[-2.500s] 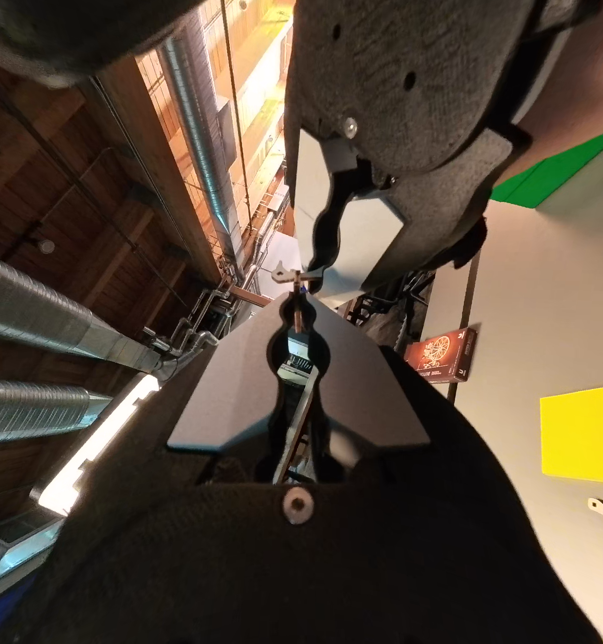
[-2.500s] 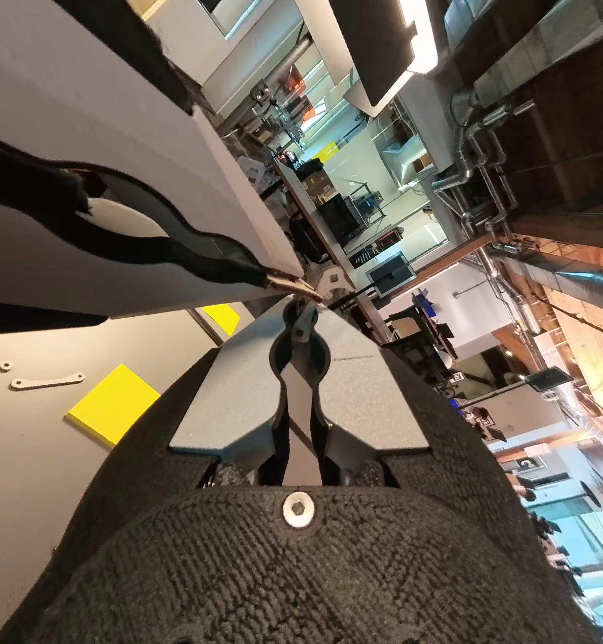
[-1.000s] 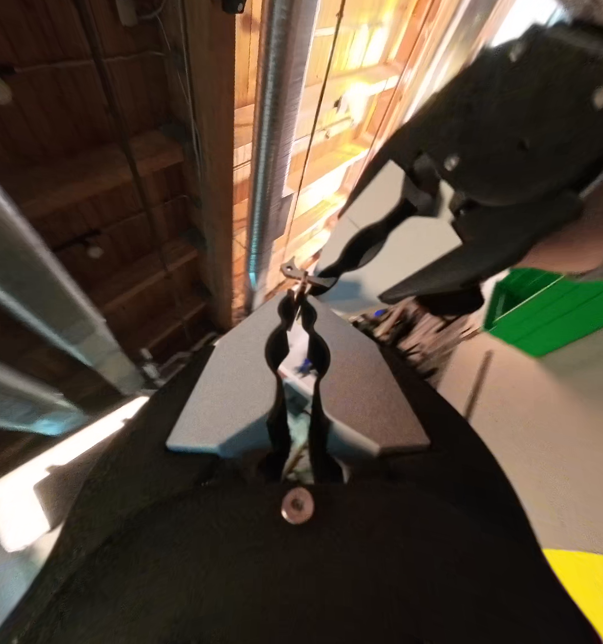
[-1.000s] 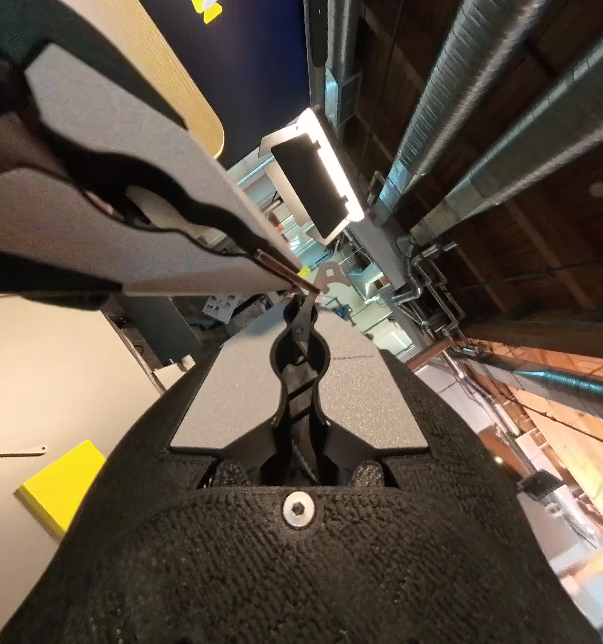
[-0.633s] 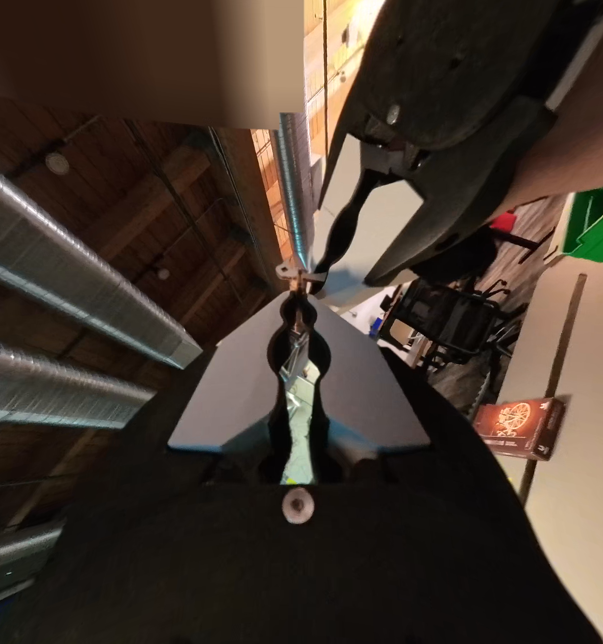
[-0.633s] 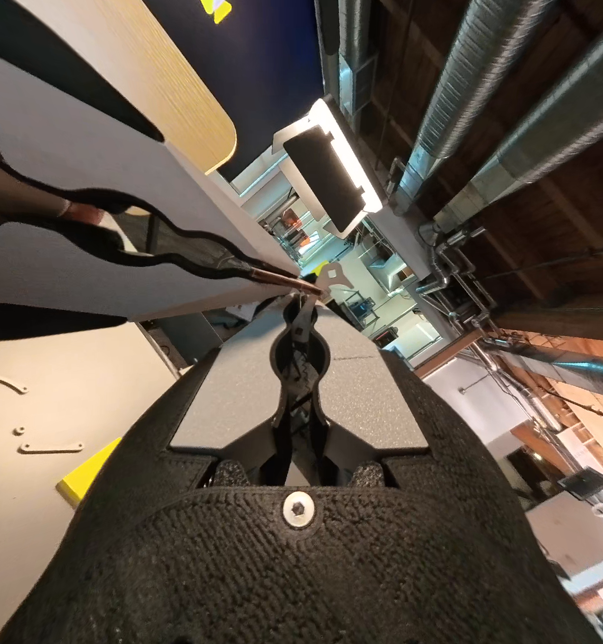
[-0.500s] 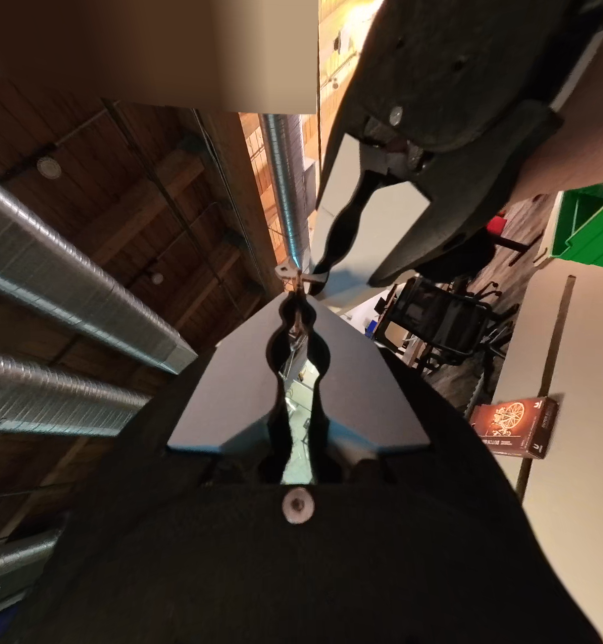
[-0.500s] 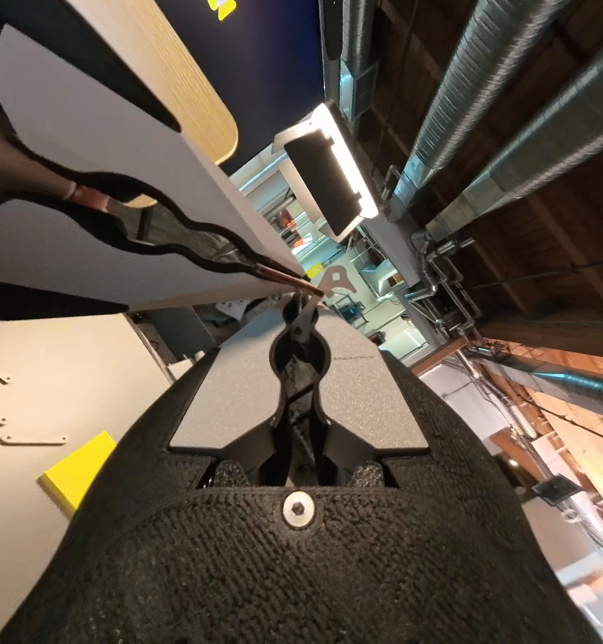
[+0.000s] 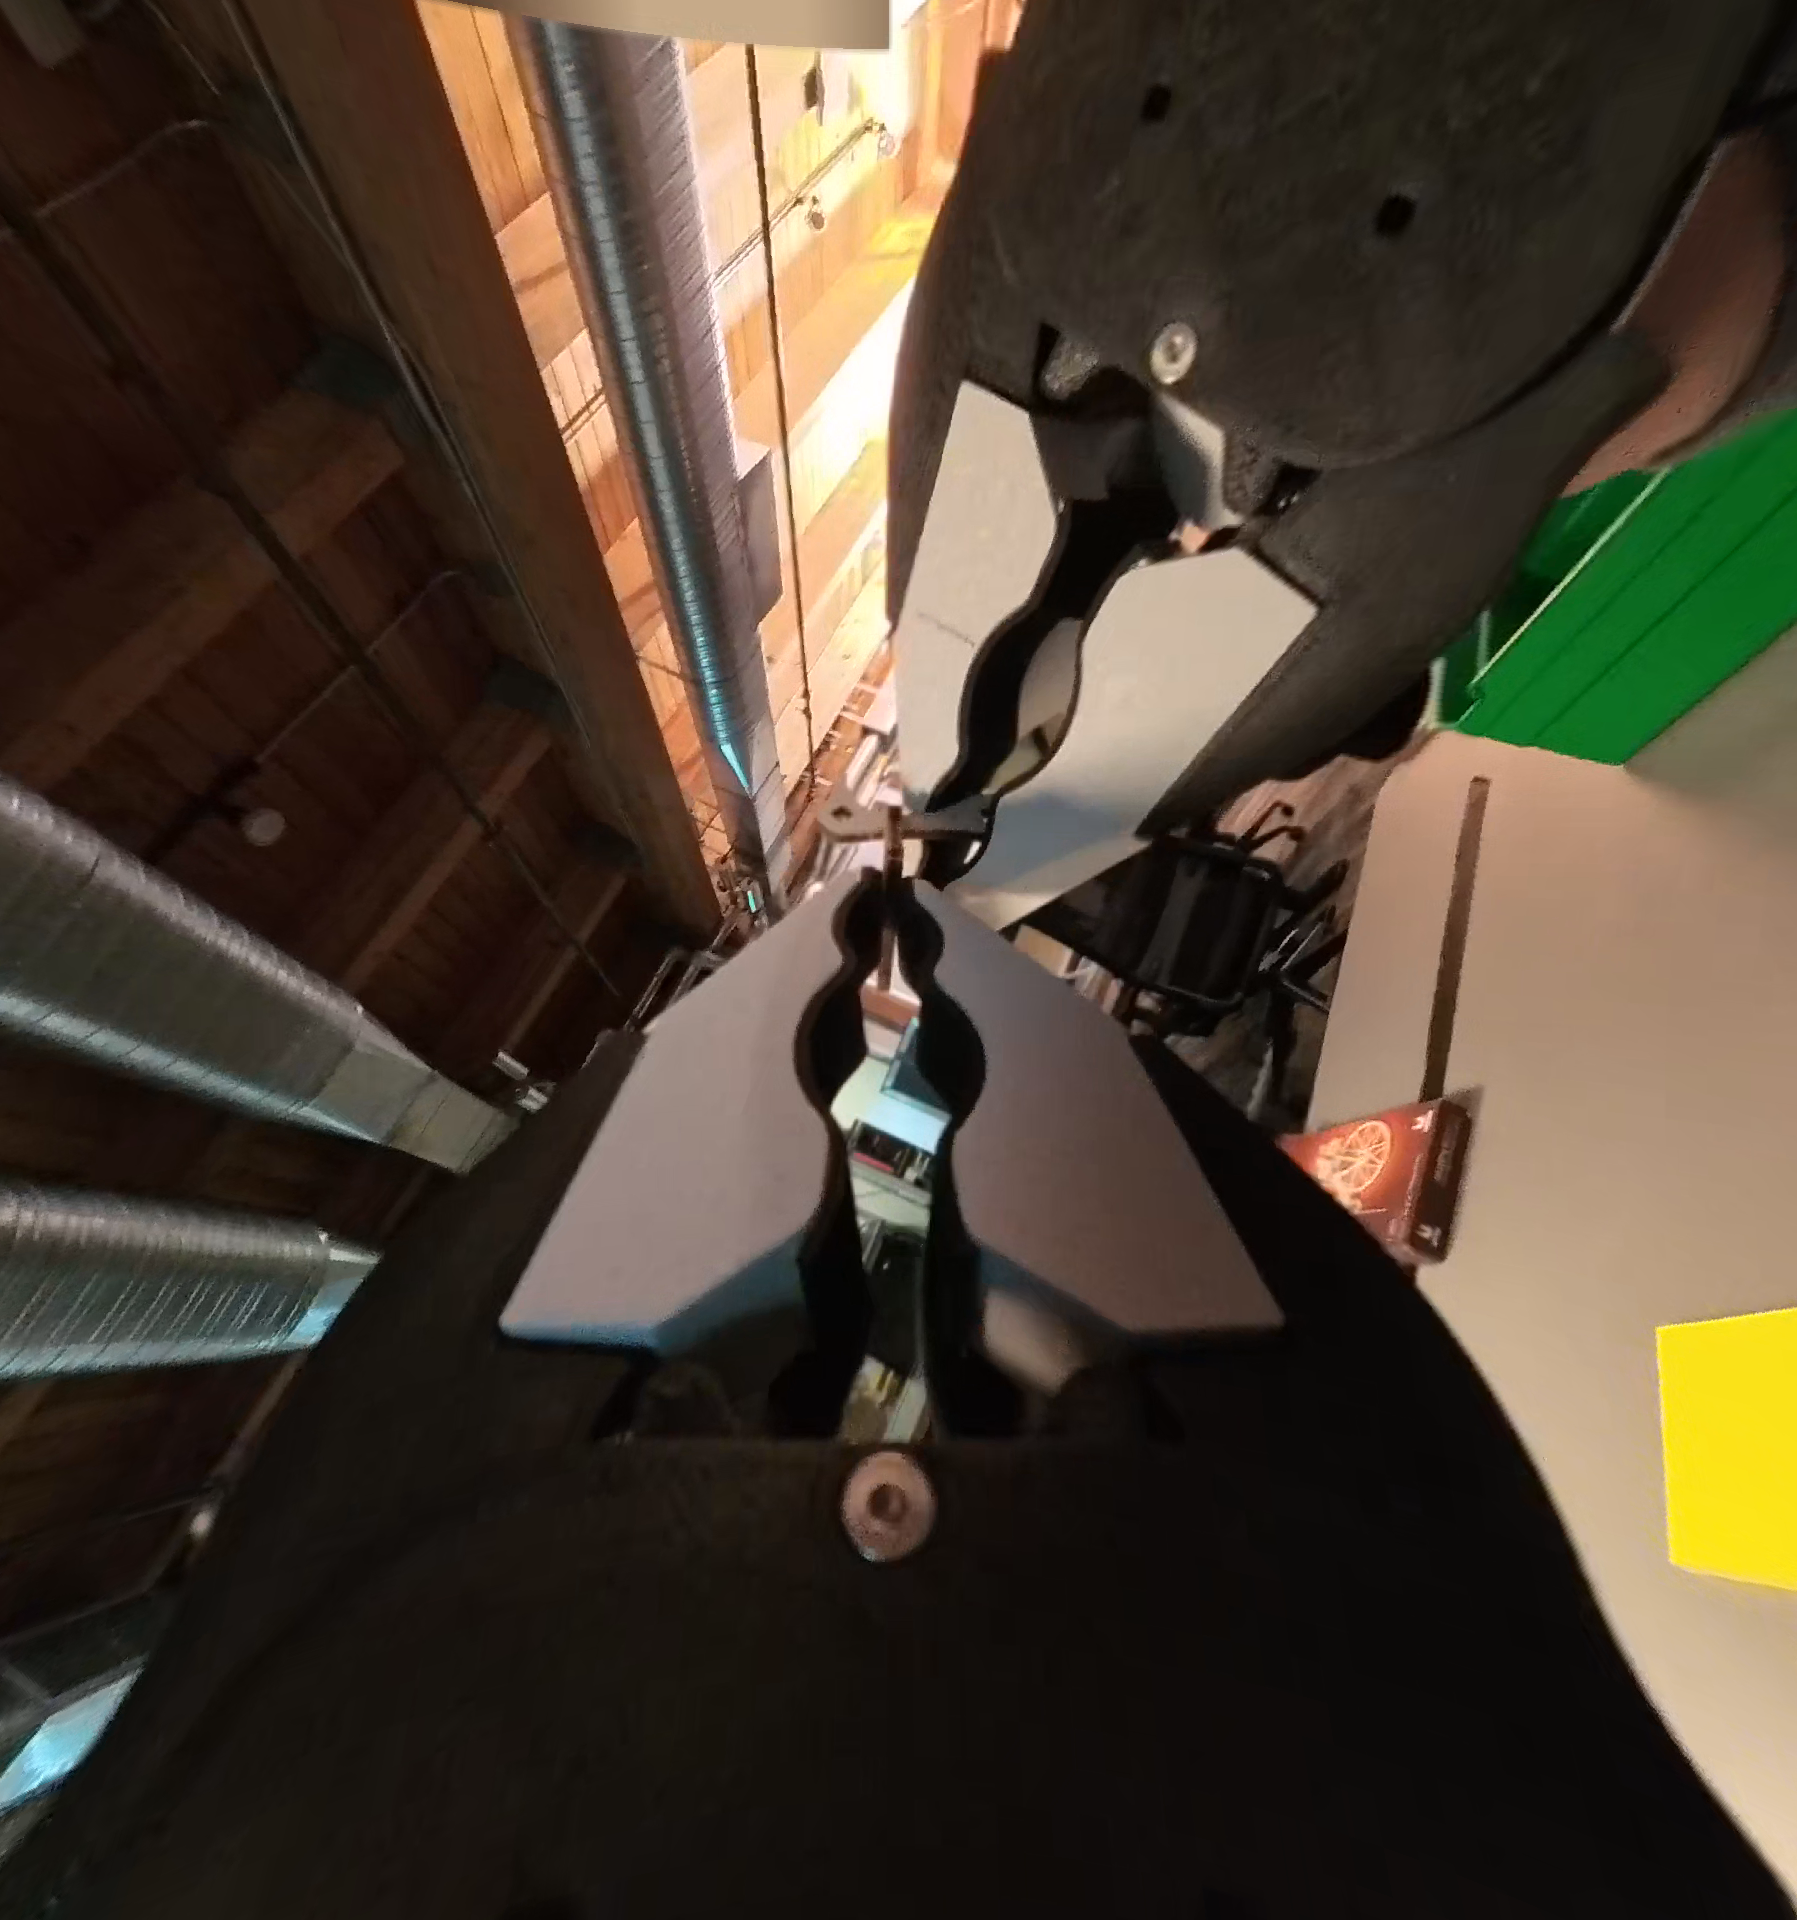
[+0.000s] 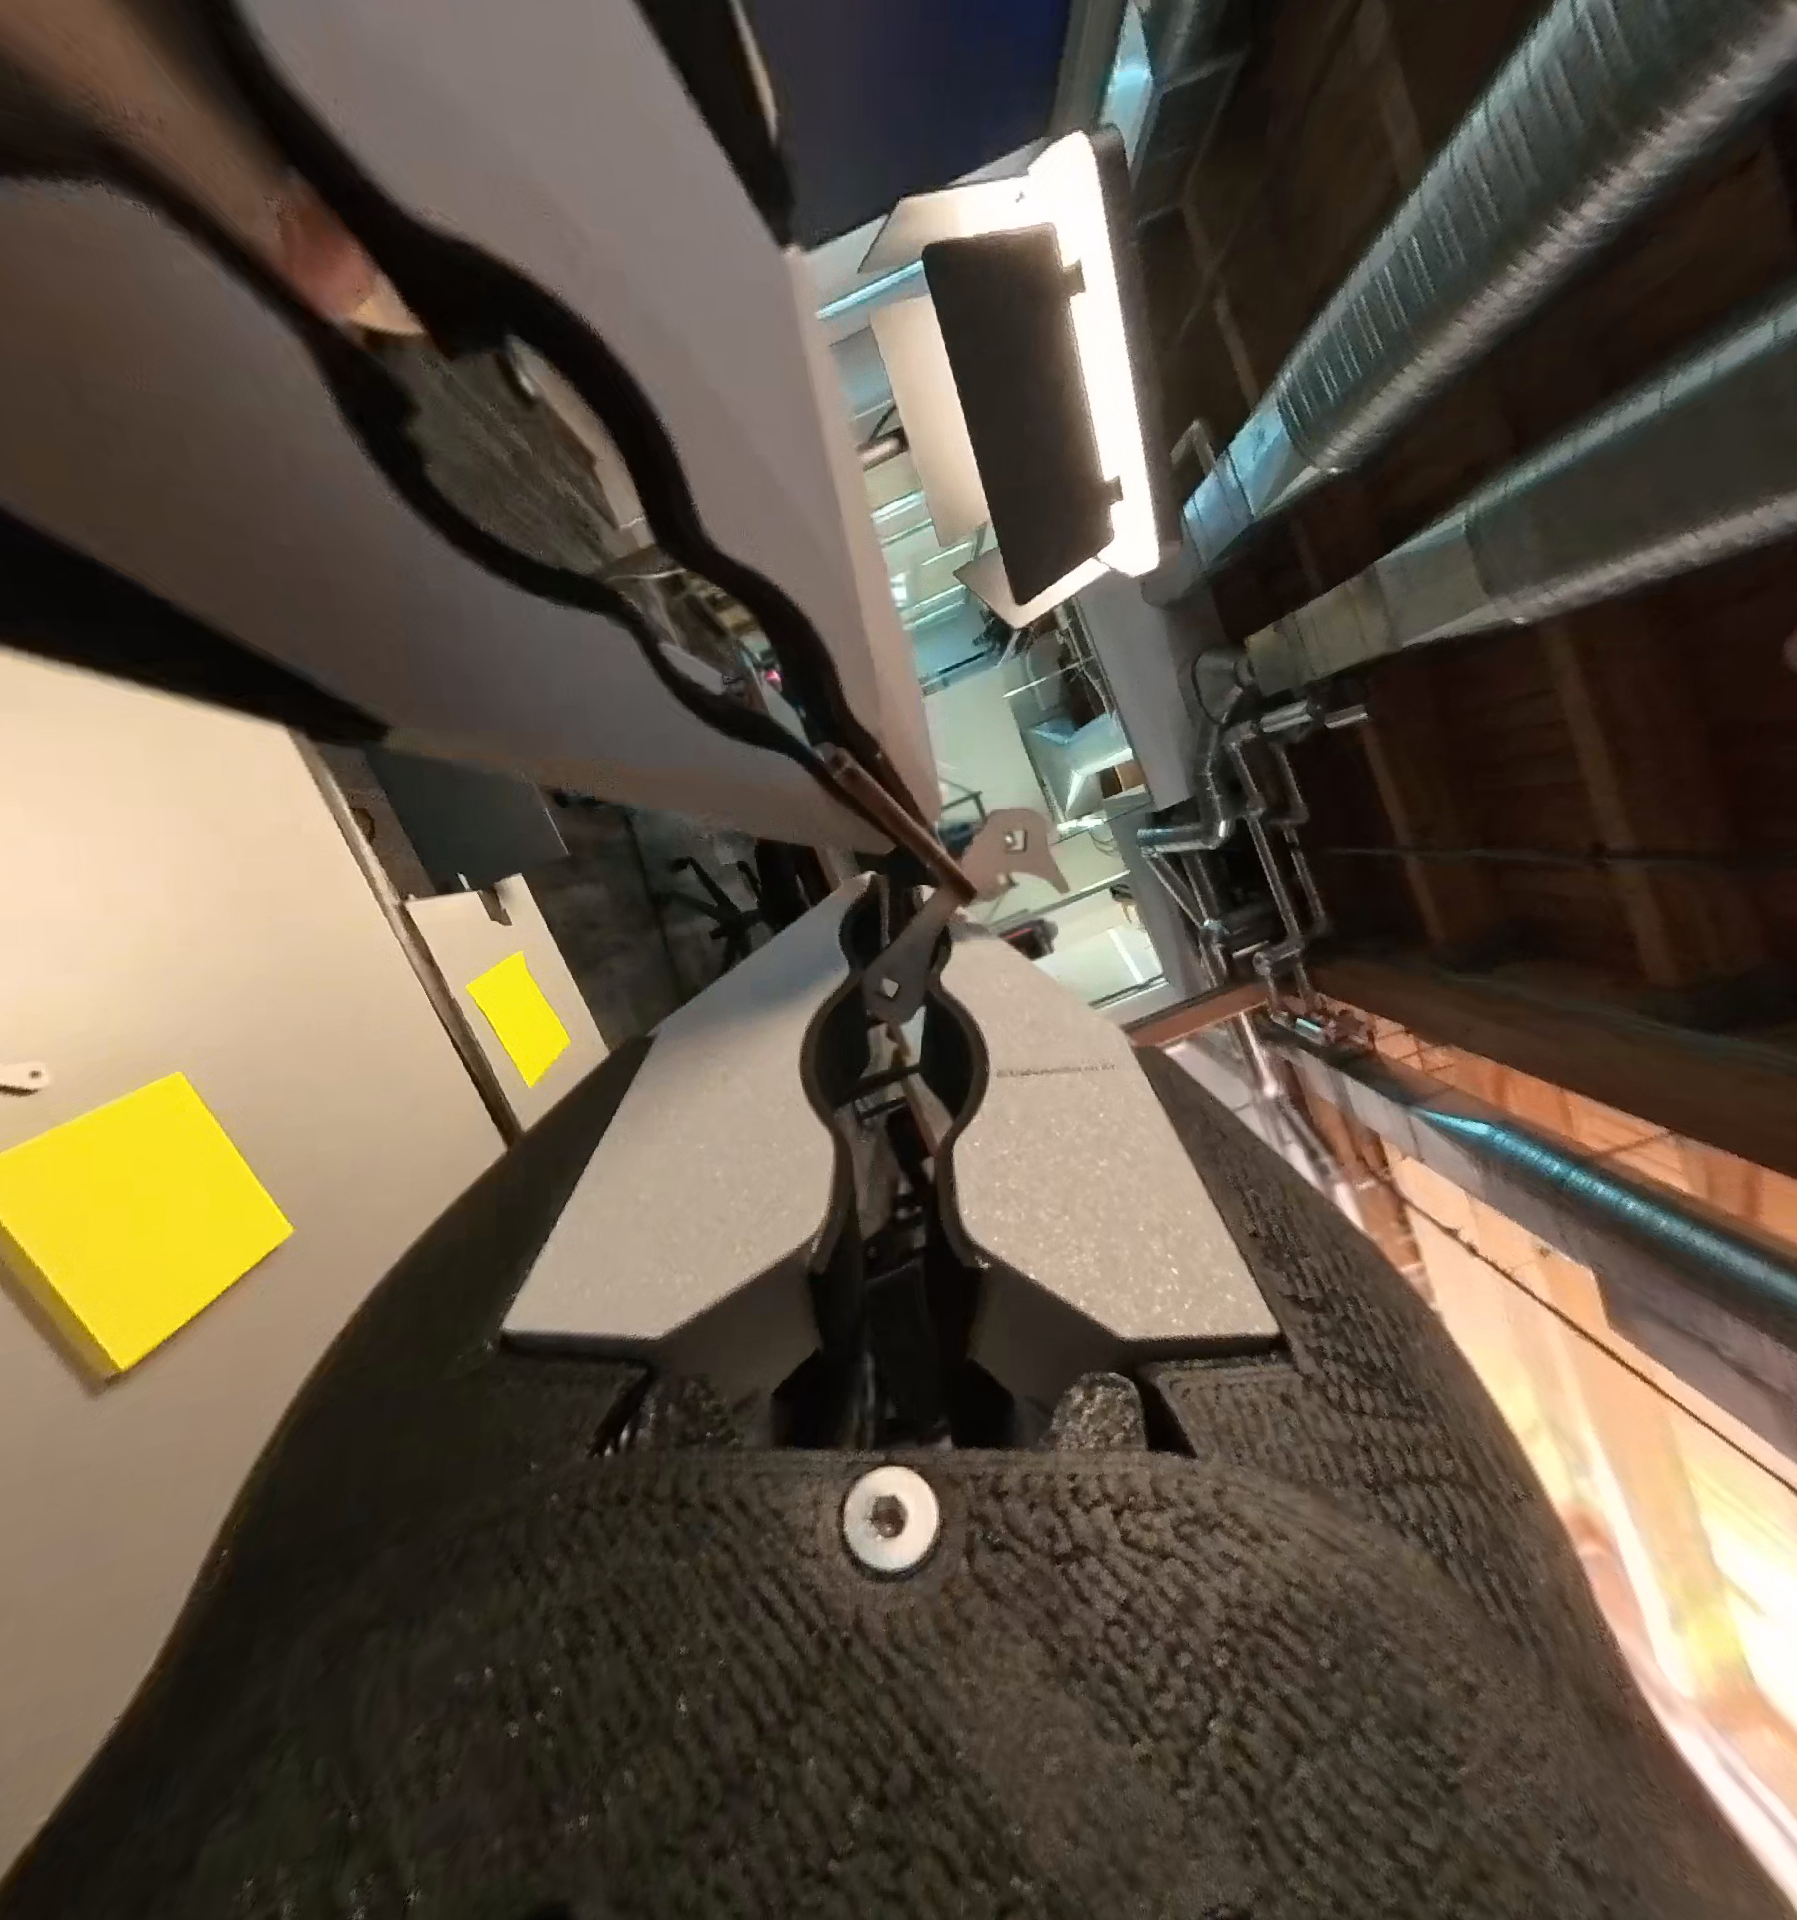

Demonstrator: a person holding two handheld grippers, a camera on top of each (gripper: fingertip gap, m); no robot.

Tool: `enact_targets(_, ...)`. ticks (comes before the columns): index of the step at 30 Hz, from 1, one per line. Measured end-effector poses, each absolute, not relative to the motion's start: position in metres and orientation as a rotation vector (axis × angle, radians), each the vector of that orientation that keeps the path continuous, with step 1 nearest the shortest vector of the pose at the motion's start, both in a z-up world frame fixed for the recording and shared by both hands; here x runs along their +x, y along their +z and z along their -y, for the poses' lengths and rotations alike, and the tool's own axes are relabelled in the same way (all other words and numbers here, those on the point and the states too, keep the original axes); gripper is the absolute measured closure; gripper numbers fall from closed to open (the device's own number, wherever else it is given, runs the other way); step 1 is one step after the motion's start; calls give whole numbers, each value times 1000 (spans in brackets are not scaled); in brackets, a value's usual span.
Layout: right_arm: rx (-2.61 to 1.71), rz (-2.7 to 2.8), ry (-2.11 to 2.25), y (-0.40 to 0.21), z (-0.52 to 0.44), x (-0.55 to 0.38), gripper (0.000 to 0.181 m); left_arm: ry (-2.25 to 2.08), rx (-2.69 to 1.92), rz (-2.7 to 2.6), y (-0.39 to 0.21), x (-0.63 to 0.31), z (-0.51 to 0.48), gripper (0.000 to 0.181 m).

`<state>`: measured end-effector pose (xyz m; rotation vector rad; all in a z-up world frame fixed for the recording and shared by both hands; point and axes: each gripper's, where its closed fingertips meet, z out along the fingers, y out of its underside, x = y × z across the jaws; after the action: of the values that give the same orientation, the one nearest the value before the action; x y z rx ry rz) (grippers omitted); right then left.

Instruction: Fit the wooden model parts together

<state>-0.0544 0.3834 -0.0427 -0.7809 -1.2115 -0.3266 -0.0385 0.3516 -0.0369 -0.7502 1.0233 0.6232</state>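
Both grippers are held up in the air, tips meeting. My left gripper (image 9: 889,888) is shut on a thin brown wooden rod (image 9: 891,847), which also shows in the right wrist view (image 10: 915,836). My right gripper (image 10: 899,899) is shut on a flat pale wooden lever part (image 10: 1013,847) with small holes. The rod's tip meets this part at one hole; I cannot tell how deep it sits. In the left wrist view the part (image 9: 844,818) pokes out left of the rod, and the right gripper (image 9: 951,826) comes in from the upper right. The left gripper (image 10: 852,774) enters the right wrist view from the upper left.
A grey table (image 9: 1600,987) lies off to the side, with a yellow pad (image 9: 1756,1455), also in the right wrist view (image 10: 125,1216), a brown box (image 9: 1382,1174), a green bin (image 9: 1663,644) and a loose wooden strip (image 10: 0,1075). Ceiling ducts (image 9: 94,997) fill the background. Left and right tips are no more than a few centimetres apart.
Both grippers have swung and turned together in the air, so the background has shifted. The rod and the lever part stay at each other's tips, both still gripped.
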Motion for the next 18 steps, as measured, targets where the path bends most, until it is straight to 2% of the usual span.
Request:
enact_targets(6,-903,1103,-205,-38,-396,-62,179,698,-798,-915,-31,-46,-363,181)
enact_targets(10,-924,1119,-92,-41,-392,-69,160,596,-827,-864,-27,-49,-364,181)
enact_targets(15,-900,1155,-19,-39,-390,-60,142,148,-922,-782,-24,-56,-366,181)
enact_targets(18,-822,1191,229,-35,-376,-55,127,-278,-913,-774,-20,-57,-356,181)
